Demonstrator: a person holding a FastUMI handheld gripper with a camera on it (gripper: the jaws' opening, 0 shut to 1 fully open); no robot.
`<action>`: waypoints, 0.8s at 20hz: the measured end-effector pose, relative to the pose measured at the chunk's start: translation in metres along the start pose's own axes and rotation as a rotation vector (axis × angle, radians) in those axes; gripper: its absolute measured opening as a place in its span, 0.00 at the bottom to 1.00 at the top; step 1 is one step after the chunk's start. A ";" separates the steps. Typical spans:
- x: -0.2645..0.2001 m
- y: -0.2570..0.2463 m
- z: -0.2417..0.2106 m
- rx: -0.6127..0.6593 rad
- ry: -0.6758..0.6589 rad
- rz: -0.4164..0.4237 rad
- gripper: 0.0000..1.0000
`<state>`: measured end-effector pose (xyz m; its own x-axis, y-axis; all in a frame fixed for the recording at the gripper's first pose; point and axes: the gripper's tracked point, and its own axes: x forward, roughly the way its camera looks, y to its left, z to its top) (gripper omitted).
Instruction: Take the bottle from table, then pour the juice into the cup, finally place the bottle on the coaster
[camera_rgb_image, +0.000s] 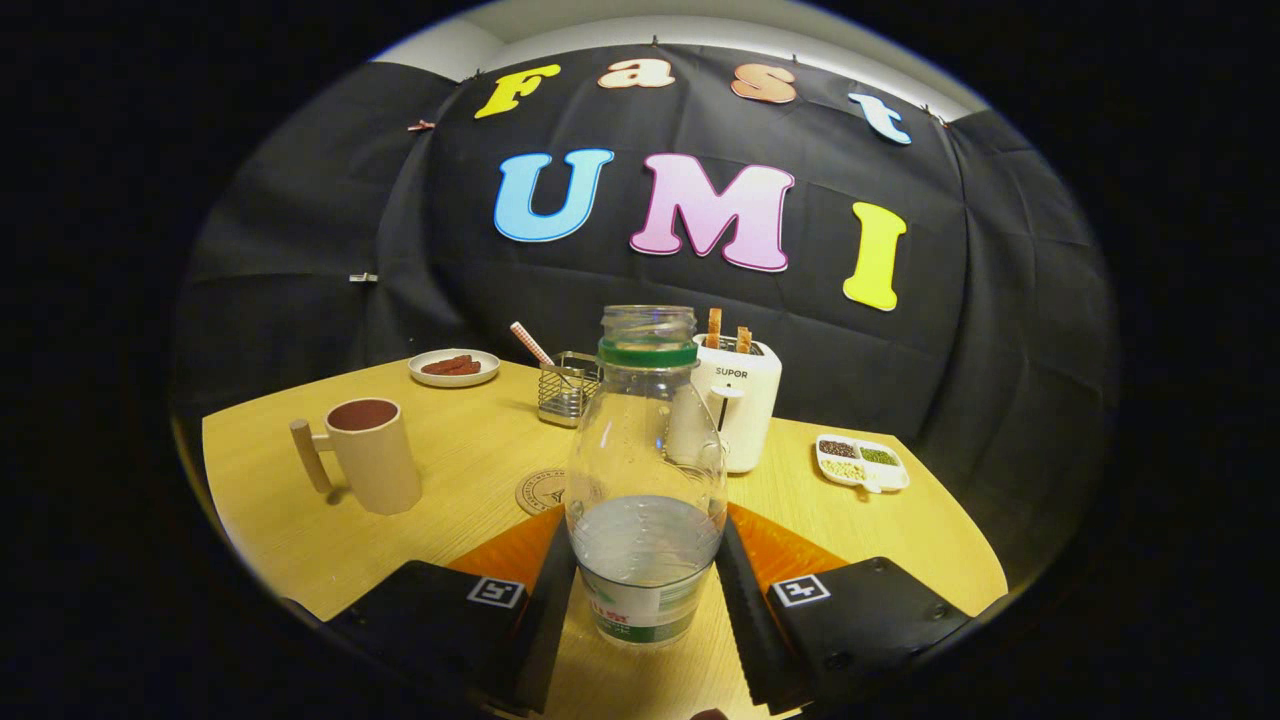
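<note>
A clear plastic bottle (646, 480) with a green neck ring and no cap stands upright between my fingers, about a third full of pale liquid. My gripper (645, 590) is shut on its lower body, one finger pressing each side. I cannot tell whether its base rests on the wooden table (270, 520) or hangs just above it. A beige cup (372, 455) with a wooden handle and a dark red inside stands beyond the fingers to the left. A round coaster (538, 492) lies flat just behind the bottle, partly hidden by it.
Behind the bottle stands a white toaster (738, 410) holding two brown sticks. Left of it is a wire basket (566, 388) with a striped straw, and farther left a plate (455, 367) of brown pieces. A white divided dish (862, 462) of beans lies right.
</note>
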<state>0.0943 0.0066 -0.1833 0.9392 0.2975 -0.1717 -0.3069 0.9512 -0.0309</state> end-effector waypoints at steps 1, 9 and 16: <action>0.001 0.003 0.004 -0.001 -0.004 0.012 0.75; 0.006 0.017 0.050 -0.239 -0.002 0.078 0.74; 0.025 0.034 0.085 -0.468 0.041 0.096 0.73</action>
<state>0.1206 0.0538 -0.1047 0.8992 0.3696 -0.2341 -0.4372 0.7781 -0.4510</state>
